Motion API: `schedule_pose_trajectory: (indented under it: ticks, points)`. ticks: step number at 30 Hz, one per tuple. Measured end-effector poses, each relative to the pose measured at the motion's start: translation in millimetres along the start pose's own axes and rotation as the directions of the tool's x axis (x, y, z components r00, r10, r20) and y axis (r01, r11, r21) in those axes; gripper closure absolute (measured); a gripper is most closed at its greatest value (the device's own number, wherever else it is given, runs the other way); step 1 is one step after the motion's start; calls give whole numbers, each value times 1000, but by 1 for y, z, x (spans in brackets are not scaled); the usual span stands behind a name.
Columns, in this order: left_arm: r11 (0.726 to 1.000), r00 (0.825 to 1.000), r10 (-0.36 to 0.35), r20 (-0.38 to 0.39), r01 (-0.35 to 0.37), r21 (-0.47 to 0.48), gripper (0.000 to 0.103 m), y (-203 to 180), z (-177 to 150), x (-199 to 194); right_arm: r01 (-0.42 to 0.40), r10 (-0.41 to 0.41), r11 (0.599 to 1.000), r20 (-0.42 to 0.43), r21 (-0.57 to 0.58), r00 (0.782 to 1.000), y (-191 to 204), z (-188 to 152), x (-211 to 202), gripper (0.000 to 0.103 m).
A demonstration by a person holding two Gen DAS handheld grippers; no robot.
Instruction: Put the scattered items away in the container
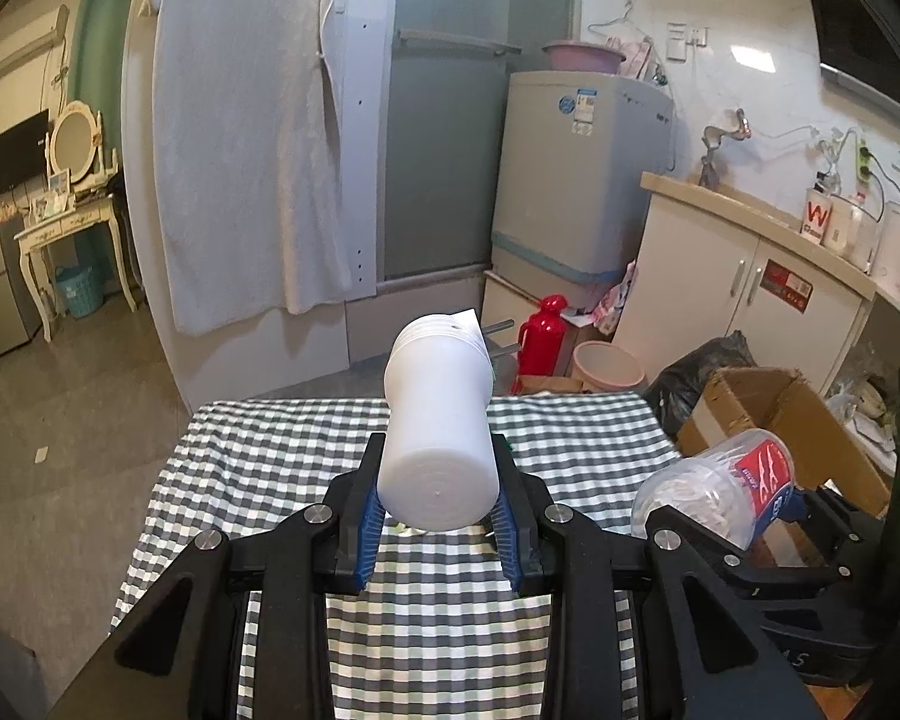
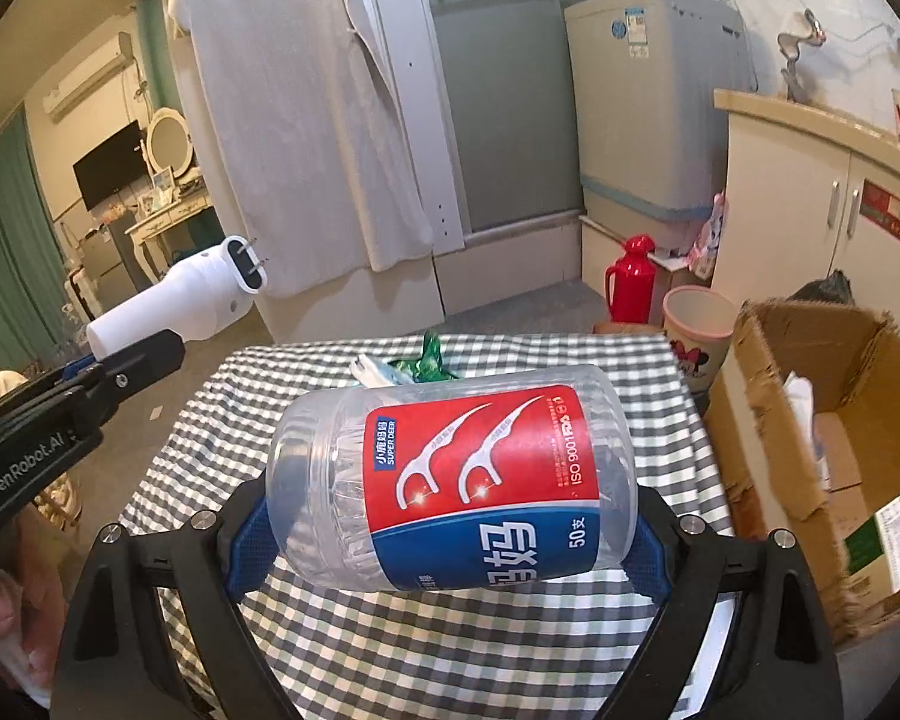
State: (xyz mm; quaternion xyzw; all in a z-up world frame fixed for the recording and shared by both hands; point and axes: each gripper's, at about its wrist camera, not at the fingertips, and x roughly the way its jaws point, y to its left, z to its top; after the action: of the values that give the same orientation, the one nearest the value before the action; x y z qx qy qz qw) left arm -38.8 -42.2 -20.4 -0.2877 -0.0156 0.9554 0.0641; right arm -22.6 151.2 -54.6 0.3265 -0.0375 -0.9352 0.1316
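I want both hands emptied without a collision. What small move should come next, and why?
Probably carry the right gripper with its floss-pick jar toward the cardboard box first: the box stands open beside the table on that side, while the left gripper holds the white plug-in device farther away.

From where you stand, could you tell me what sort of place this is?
Most likely a small lived-in flat, in its kitchen and laundry corner: a washing machine topped by a pink basin, a counter with cupboards, and a vanity table with mirror beyond.
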Motion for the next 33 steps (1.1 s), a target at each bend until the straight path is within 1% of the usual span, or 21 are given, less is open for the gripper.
schedule_pose_trajectory:
  ticks: [13,21,29,30,31,33]
  points:
    - [999,998,-28,57,27,25,72,-22,11,-29,33,-31,999,102,-14,994,-4,13,-59,12]
    - [998,996,-51,80,47,46,72,-43,16,-42,56,-54,998,140,-13,989,-12,14,-82,12]
    - [995,993,-73,92,67,68,72,-65,19,-47,82,-81,997,169,1,982,-30,14,-100,12]
    - [995,993,-79,89,72,72,73,-69,20,-47,86,-85,996,171,4,982,-32,14,-102,12]
    - [994,993,-84,85,78,76,76,-72,20,-46,90,-89,996,173,7,981,-35,14,-103,12]
    - [994,995,-73,70,67,87,93,-80,19,-41,98,-99,995,173,12,980,-40,13,-104,12]
